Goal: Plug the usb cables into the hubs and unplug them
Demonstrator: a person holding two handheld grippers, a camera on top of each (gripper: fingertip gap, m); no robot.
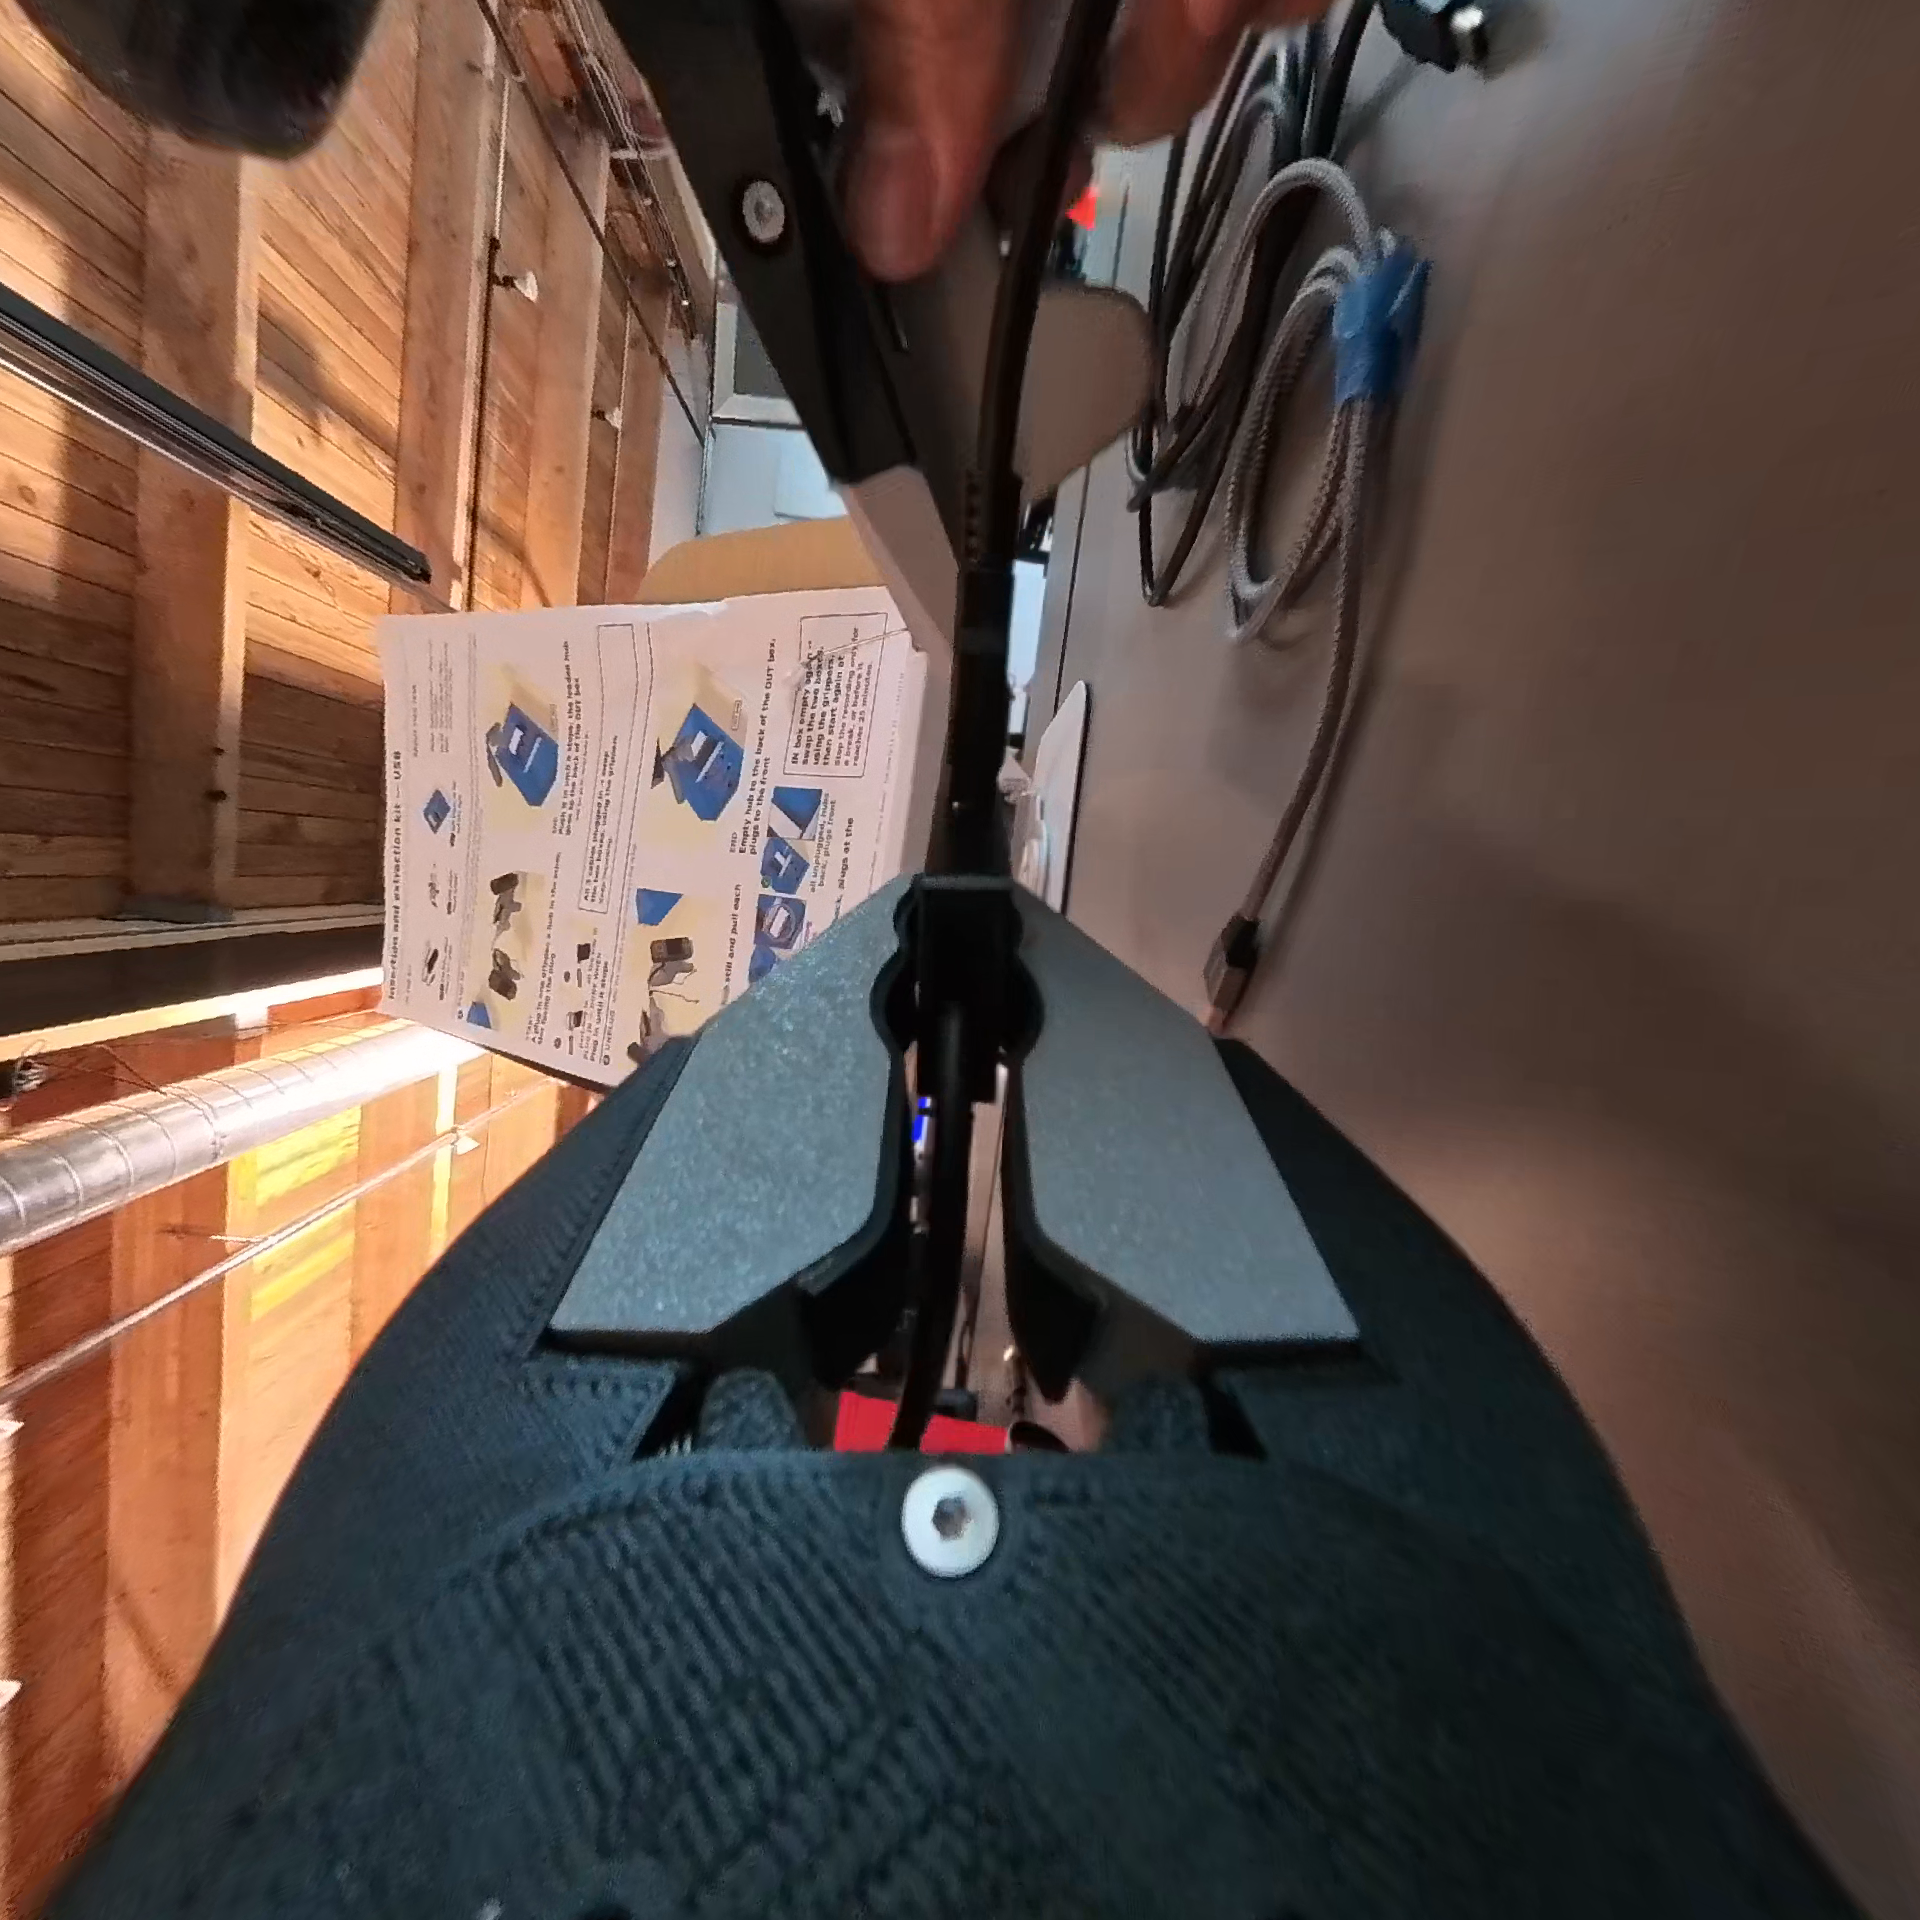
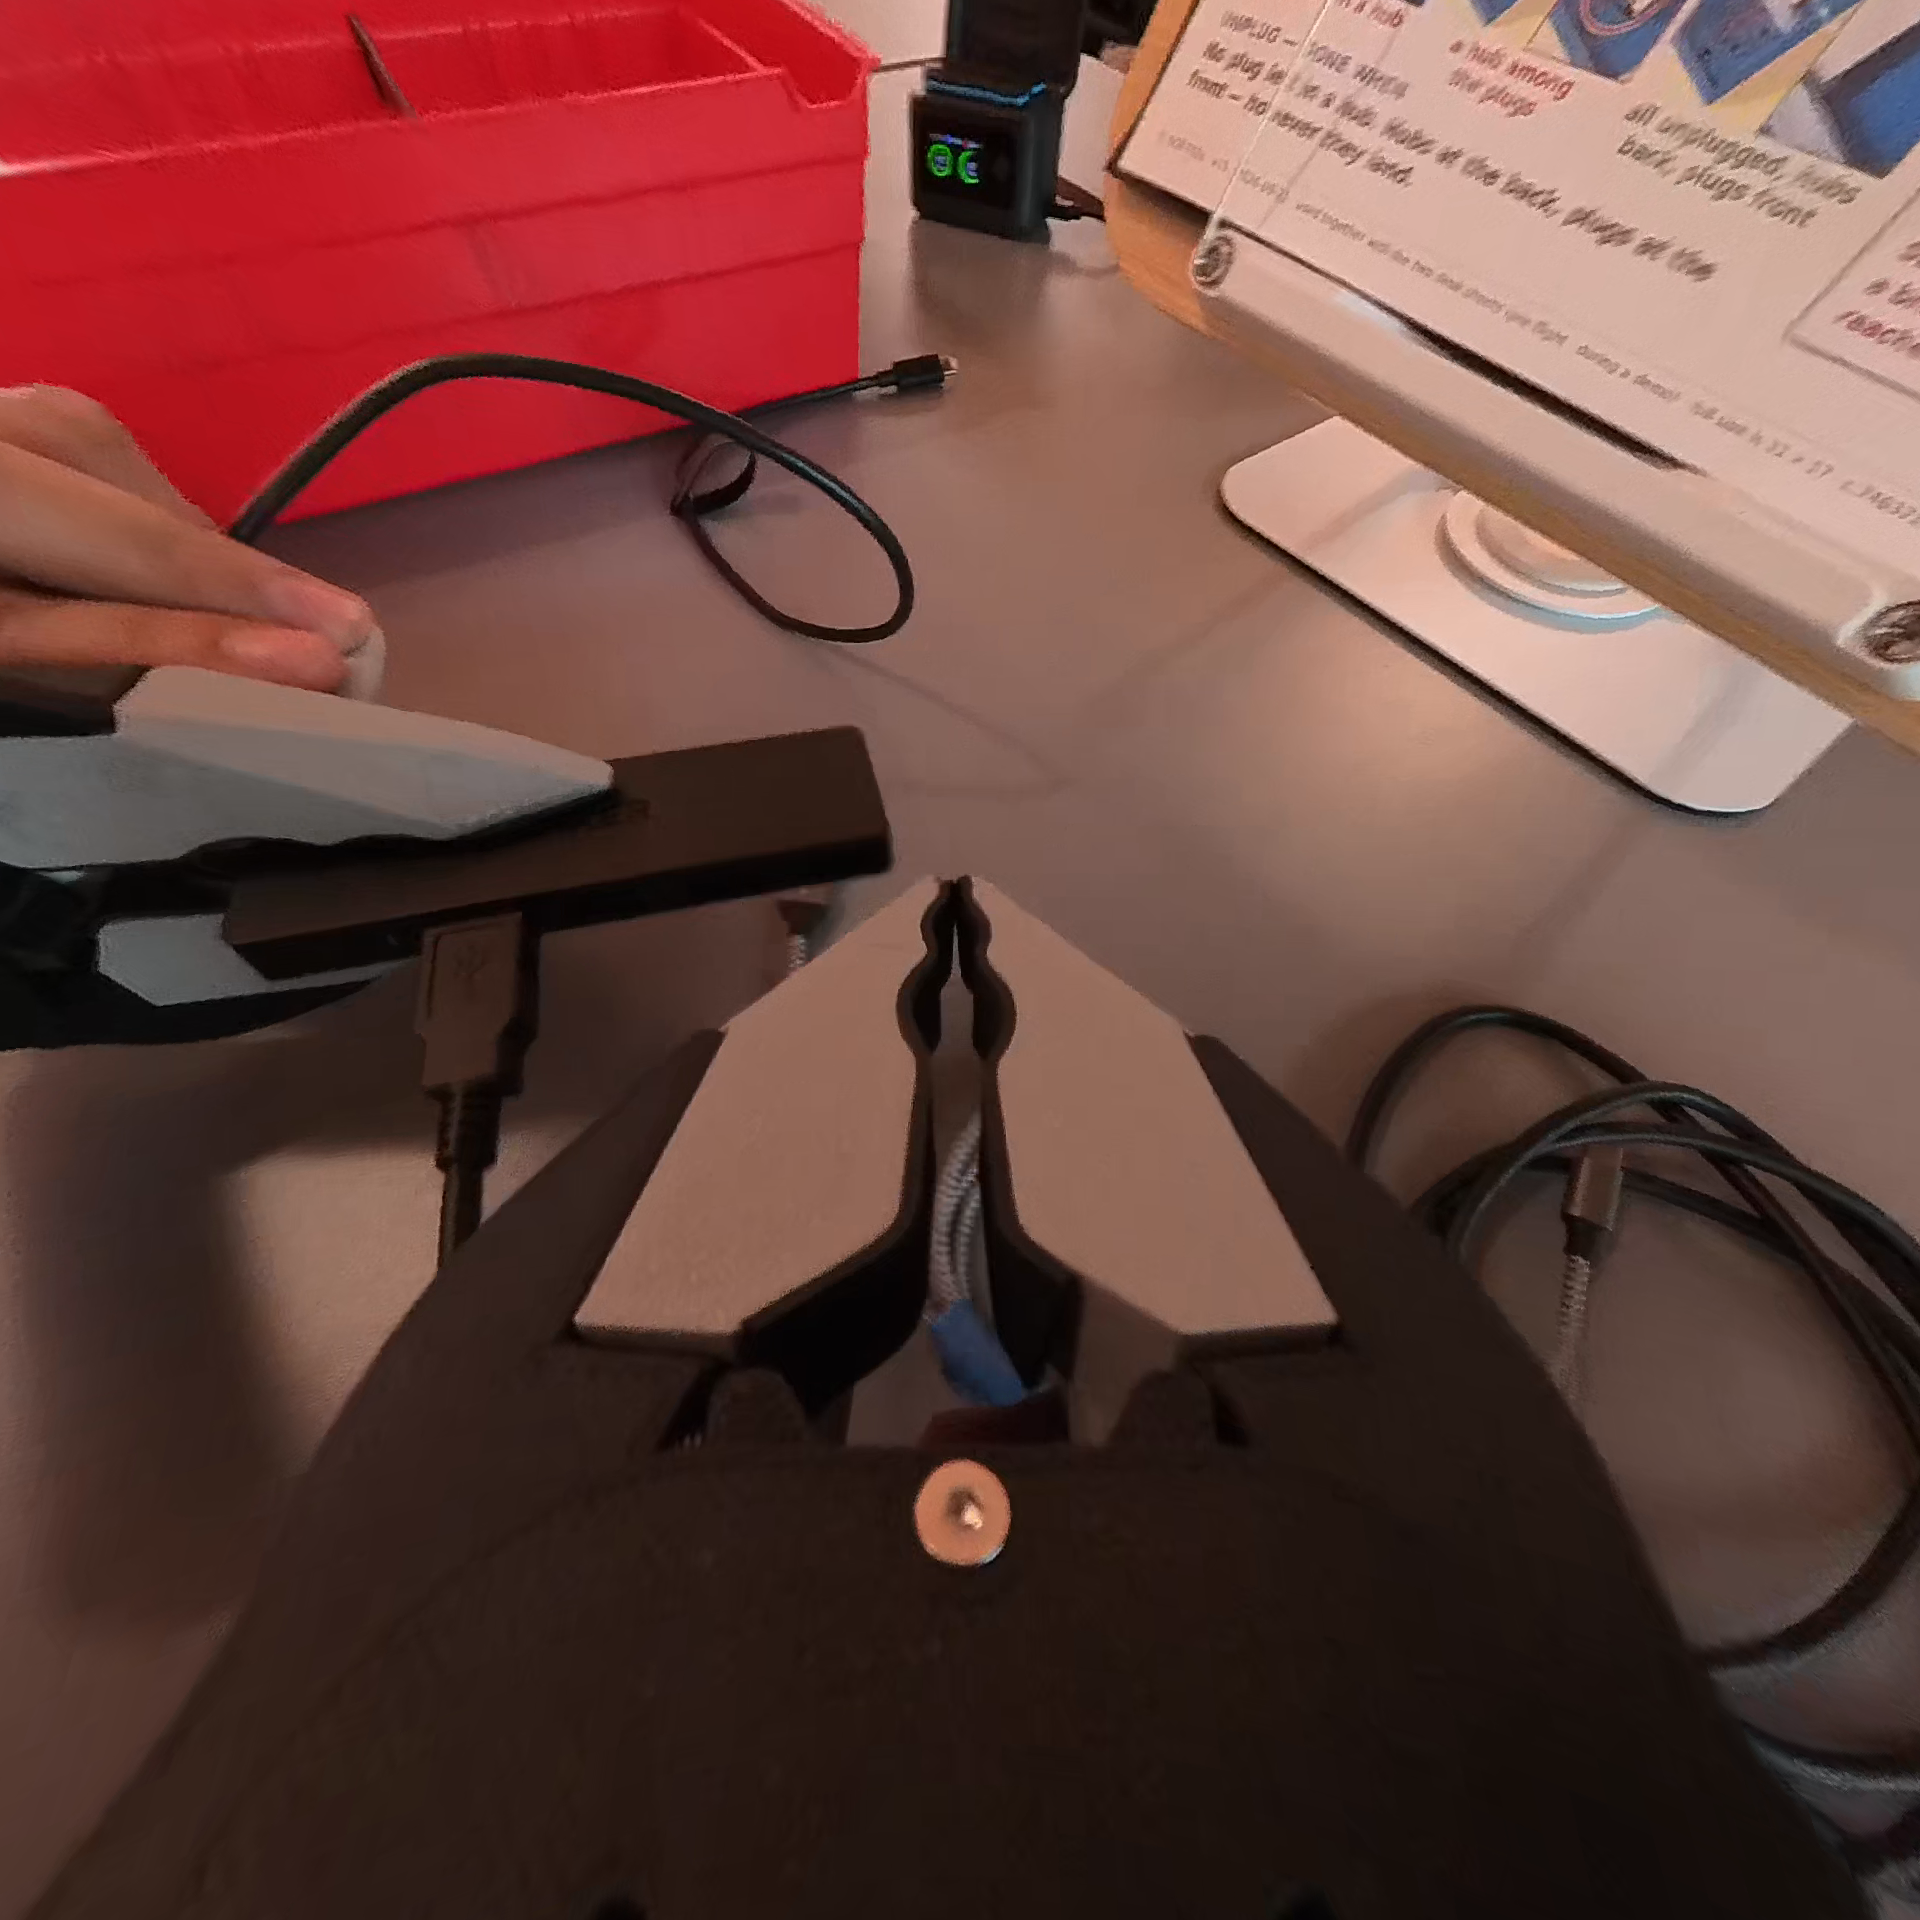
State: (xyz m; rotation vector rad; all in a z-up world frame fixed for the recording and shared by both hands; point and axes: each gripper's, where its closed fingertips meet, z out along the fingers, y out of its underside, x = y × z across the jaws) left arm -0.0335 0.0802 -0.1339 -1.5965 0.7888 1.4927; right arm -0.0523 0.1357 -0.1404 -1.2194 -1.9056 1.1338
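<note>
My left gripper [image 1: 961, 914] is shut on a flat black hub [image 2: 748, 800] and holds it just above the grey table. In the right wrist view its upper finger [image 2: 312, 769] lies on the hub, with a hand resting on it. A black USB plug [image 2: 478, 987] sits in the hub's near side, and its cable trails toward me. My right gripper [image 2: 956, 888] is shut and empty, with its tips just off the hub's right corner. A grey braided cable with blue tape [image 1: 1371, 312] lies on the table under my right gripper.
A red bin [image 2: 520, 208] stands at the back left. A small device with a lit screen [image 2: 977, 156] stands behind it. An instruction sheet on a stand [image 2: 1558, 156] with a white base [image 2: 1455, 623] is at the right. A loose black cable [image 2: 810, 499] and a cable bundle [image 2: 1662, 1195] lie on the table. The white base [image 2: 1455, 623] lies around 25 cm away from my right fingertips.
</note>
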